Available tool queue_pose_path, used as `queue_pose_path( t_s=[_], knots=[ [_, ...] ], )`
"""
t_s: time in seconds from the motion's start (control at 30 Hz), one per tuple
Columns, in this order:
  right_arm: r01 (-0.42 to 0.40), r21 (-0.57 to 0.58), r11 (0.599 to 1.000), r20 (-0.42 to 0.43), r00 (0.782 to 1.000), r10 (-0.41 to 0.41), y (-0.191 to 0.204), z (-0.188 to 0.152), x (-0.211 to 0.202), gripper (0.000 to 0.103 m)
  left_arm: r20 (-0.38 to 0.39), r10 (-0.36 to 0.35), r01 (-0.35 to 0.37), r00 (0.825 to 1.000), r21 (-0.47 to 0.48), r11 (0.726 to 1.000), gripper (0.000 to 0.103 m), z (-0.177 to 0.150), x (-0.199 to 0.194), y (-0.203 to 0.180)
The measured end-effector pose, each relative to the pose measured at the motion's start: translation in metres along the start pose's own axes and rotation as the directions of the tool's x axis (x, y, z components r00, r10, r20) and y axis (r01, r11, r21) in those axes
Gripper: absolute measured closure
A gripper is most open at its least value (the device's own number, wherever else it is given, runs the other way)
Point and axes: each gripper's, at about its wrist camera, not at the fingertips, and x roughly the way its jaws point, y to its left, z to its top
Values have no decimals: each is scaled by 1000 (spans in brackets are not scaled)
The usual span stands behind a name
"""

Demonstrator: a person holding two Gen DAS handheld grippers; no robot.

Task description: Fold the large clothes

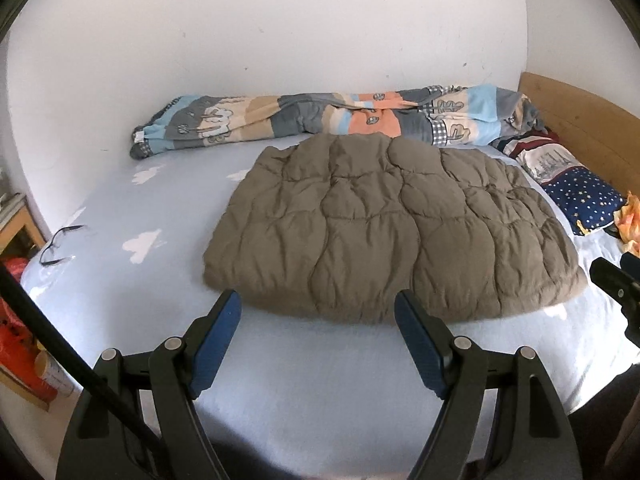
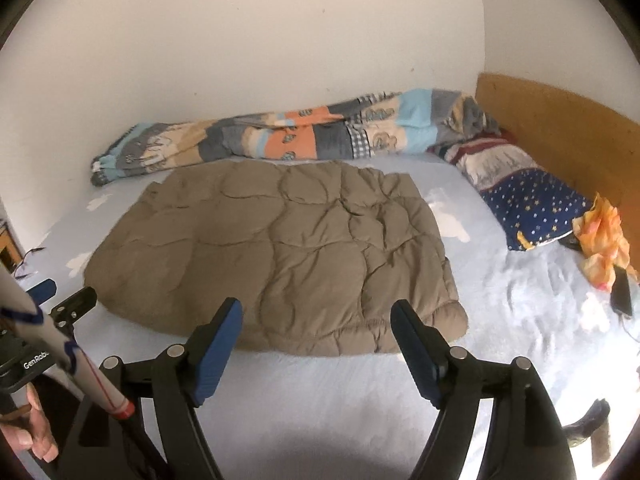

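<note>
A brown quilted padded garment (image 1: 384,224) lies folded flat in the middle of the bed; it also shows in the right wrist view (image 2: 280,256). My left gripper (image 1: 318,300) is open and empty, its fingertips just short of the garment's near edge. My right gripper (image 2: 316,308) is open and empty, its fingertips at the garment's near right edge. The right gripper's tip shows at the right edge of the left wrist view (image 1: 612,280), and the left gripper's tip shows at the left of the right wrist view (image 2: 60,300).
The bed has a light blue sheet (image 1: 320,380). A patterned duvet (image 1: 320,120) is rolled along the wall. Pillows (image 2: 528,204) lie by the wooden headboard (image 2: 560,128). An orange cloth (image 2: 604,236) and a phone (image 2: 622,292) lie at right. A cable (image 1: 60,244) lies at left.
</note>
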Motion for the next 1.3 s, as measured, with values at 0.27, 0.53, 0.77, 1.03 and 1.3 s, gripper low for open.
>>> queue_pose_path(
  t_s=[0.27,0.53,0.77,1.03,1.3],
  knots=[
    [-17,-86,996,84,996,24,17,-25,-43,12,67,34,-37,997,41,998,21,-12,-21,-7],
    [31,-43,999,69,997,-28,8,-15,-25,12,84,52,-60,995,101,993,20,8,6,-21],
    [100,-28,995,61,993,-98,0,-4,-9,12,78,66,-76,995,124,989,20,8,15,-19],
    [87,-71,994,-13,996,-88,14,-24,-6,11,3,-32,31,999,143,989,20,-21,3,-27],
    [141,-95,985,-59,987,-147,31,-35,-21,11,52,-15,11,999,73,997,15,-24,-35,-9]
  ],
)
